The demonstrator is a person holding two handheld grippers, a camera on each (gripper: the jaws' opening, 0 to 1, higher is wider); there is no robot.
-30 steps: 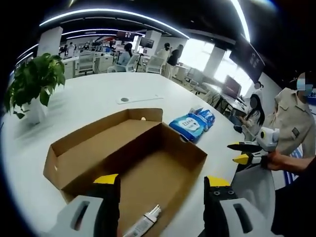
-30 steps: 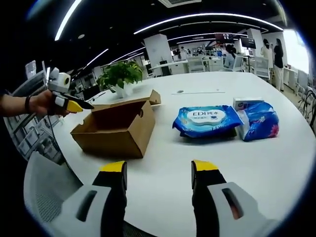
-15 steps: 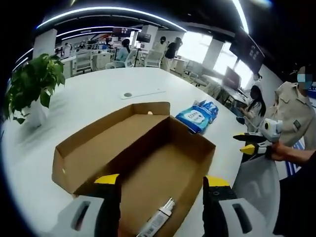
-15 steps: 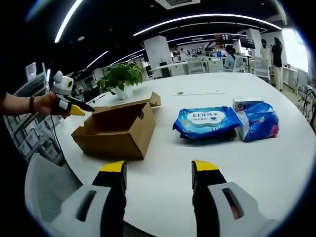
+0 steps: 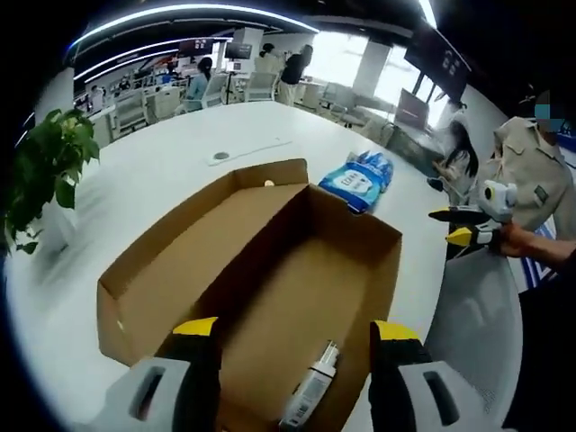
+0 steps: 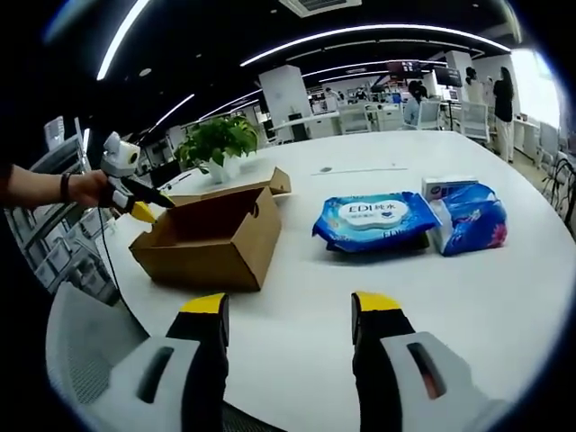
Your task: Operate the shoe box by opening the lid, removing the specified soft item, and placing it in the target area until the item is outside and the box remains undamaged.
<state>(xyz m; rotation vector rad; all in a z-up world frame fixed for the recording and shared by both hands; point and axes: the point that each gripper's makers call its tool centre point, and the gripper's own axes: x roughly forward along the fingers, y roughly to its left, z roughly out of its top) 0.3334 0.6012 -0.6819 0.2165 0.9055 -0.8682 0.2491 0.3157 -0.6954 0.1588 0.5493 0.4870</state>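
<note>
- Left claw [image 5: 292, 331] is seen released, jaws spread wide, held over the near end of the open shoe box [image 5: 270, 270]; nothing is gripped.
- In the right gripper view the left claw [image 6: 144, 205] is seen at the near-left corner of the shoe box [image 6: 216, 238], held by a hand [image 6: 85, 189].
- Shoe box lid is folded back flat on the left side, still joined to the box; the box stands on the white worktop [image 5: 162, 171].
- A small white tube [image 5: 310, 391] is seen lying on the box floor at the near end, between the left claw's jaws in view, not touched.
- Right claw [image 6: 290, 310] is seen released, jaws apart, held above the near worktop [image 6: 468, 306], well apart from the box.
- In the left gripper view the right claw [image 5: 459, 225] is seen off the right side of the worktop, held by a hand [image 5: 517, 241]; jaws look close together there.
- A blue wipes pack [image 6: 373, 219] lies on the worktop right of the box; a second blue pack [image 6: 468, 216] lies just beside it, further right.
- A potted plant [image 6: 216, 139] stands on the worktop beyond the box.
- People are seen standing and sitting in the background.
</note>
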